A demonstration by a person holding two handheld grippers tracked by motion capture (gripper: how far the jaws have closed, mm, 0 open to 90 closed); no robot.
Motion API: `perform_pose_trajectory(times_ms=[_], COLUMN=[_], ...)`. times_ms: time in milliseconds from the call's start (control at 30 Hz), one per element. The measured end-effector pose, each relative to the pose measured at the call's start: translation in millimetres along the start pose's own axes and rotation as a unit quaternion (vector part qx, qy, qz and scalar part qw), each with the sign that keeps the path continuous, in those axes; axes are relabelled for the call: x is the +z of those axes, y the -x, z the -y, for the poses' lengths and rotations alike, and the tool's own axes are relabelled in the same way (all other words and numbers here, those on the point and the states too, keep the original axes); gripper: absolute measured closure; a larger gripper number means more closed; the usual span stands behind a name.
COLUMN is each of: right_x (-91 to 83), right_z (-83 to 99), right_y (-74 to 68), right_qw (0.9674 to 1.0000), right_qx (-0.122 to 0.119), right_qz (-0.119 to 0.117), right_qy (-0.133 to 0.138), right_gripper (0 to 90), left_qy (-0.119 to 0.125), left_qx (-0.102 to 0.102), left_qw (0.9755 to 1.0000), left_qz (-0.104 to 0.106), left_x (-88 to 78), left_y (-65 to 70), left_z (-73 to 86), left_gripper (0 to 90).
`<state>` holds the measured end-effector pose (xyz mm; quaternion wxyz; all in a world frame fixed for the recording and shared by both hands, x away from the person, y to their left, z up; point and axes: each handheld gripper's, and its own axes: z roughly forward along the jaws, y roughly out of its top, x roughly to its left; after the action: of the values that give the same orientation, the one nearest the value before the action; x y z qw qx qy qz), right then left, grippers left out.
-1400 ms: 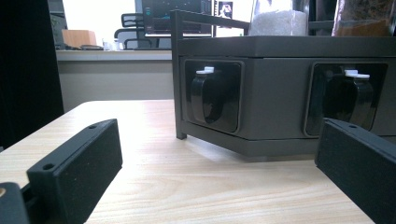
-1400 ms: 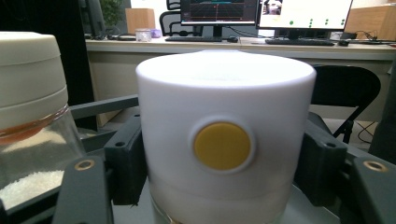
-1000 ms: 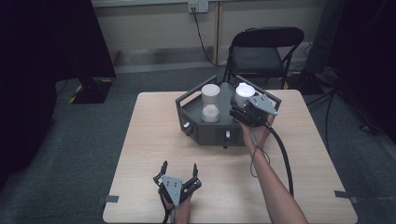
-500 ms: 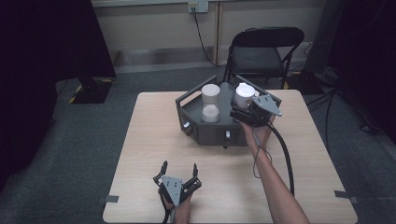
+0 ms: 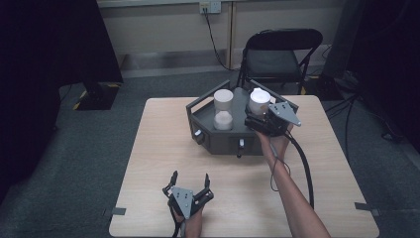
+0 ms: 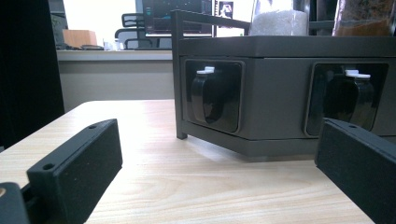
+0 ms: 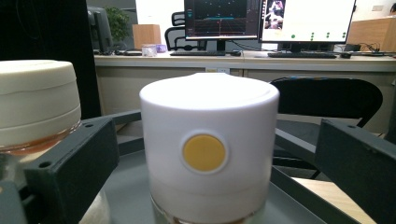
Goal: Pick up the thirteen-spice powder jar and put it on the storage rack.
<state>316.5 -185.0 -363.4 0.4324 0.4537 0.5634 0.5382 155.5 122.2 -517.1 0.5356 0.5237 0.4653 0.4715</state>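
A dark six-sided stand sits at the table's far middle and carries two clear canisters. In the right gripper view the right canister's white lid has a round yellow button facing me. My right gripper is level with that lid. Its jaws have just been opening and now stand wide on either side of the lid, with a gap on each side. The other canister has a cream lid. My left gripper rests open near the front edge, facing the stand's black taps.
A black folding chair stands behind the table. A thick cable trails from the right gripper along the forearm. Bare wood lies between the left gripper and the stand. Tape marks sit at the front corners.
The right gripper has shifted only slightly beside the white-lidded canister. The left gripper has stayed where it was.
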Motion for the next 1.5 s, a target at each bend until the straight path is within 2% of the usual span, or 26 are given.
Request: perform_pose_trajectory(times_ms=[300, 633, 767, 1067, 1300, 1500], right_x=[-12.5, -31.3, -39.3, -65.0, -83.7, -96.0], right_z=[9.0, 14.3, 15.4, 29.1, 40.9, 47.1], right_y=[7.4, 12.7, 13.2, 10.3, 12.1, 14.7], right_qw=[0.9999, 0.9998, 0.9999, 0.9998, 0.9995, 0.9996], right_qx=[-0.002, 0.018, 0.013, -0.007, -0.007, 0.002], right_qz=[0.003, 0.003, 0.001, 0.004, 0.005, 0.006], right_qy=[0.010, 0.010, 0.006, 0.020, 0.029, 0.028], right_gripper=[0.0, 0.0, 0.0, 0.0, 0.0, 0.0], left_qy=[0.000, 0.000, 0.000, 0.000, 0.000, 0.000], left_qx=[0.000, 0.000, 0.000, 0.000, 0.000, 0.000], left_qw=[1.0000, 1.0000, 1.0000, 1.0000, 1.0000, 1.0000], left_qz=[0.000, 0.000, 0.000, 0.000, 0.000, 0.000], left_x=[0.0, 0.0, 0.0, 0.0, 0.0, 0.0], left_y=[0.0, 0.0, 0.0, 0.0, -0.1, -0.1], left_z=[-0.1, -0.1, 0.0, 0.0, -0.1, 0.0], left_gripper=[0.2, 0.2, 0.2, 0.2, 0.3, 0.2])
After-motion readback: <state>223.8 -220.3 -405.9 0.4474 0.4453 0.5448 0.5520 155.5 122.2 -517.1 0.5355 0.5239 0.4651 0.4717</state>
